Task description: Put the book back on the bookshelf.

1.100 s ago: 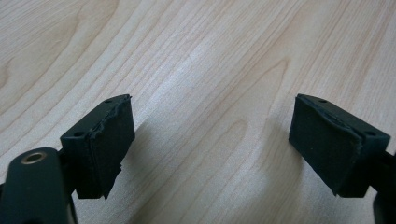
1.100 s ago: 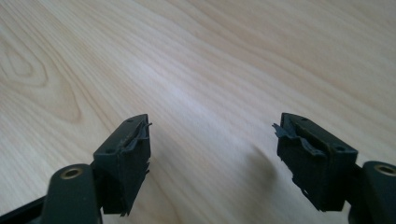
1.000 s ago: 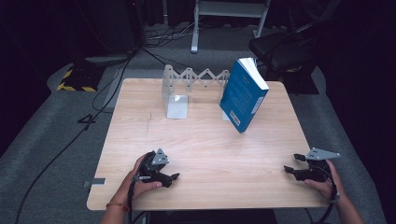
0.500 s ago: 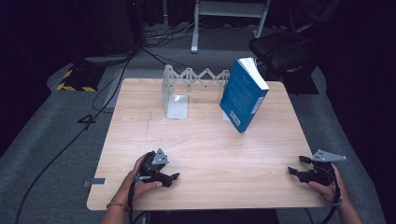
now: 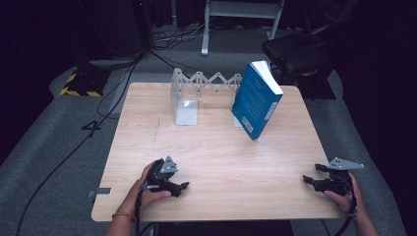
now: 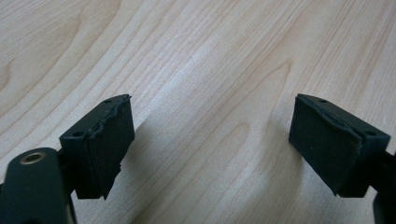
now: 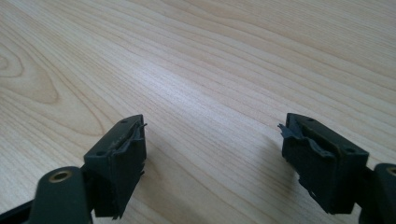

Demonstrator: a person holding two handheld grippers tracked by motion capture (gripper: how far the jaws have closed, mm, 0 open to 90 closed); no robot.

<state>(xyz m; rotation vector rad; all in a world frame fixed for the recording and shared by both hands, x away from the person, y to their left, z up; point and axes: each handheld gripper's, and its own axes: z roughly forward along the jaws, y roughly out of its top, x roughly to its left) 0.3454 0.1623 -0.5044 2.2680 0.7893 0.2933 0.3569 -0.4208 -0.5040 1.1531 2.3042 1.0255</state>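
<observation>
A blue book [image 5: 255, 105] leans upright at the back right of the wooden table [image 5: 221, 147], against a silver zigzag expanding rack [image 5: 206, 81]. The rack's flat bookend plate [image 5: 187, 112] rests on the table. At the front left, my left gripper [image 5: 182, 188] lies low on the wood, held by a hand and pointing right. Its jaws stand open over bare wood [image 6: 210, 140]. At the front right edge, my right gripper [image 5: 311, 173] points left. Its jaws have just been opening and stand wide with nothing between them [image 7: 212, 158].
A dark chair [image 5: 295, 54] and a metal frame [image 5: 241, 10] stand behind the table. Cables [image 5: 123, 93] run over the grey floor at the left. Bare wood spans the table between the two grippers and the book.
</observation>
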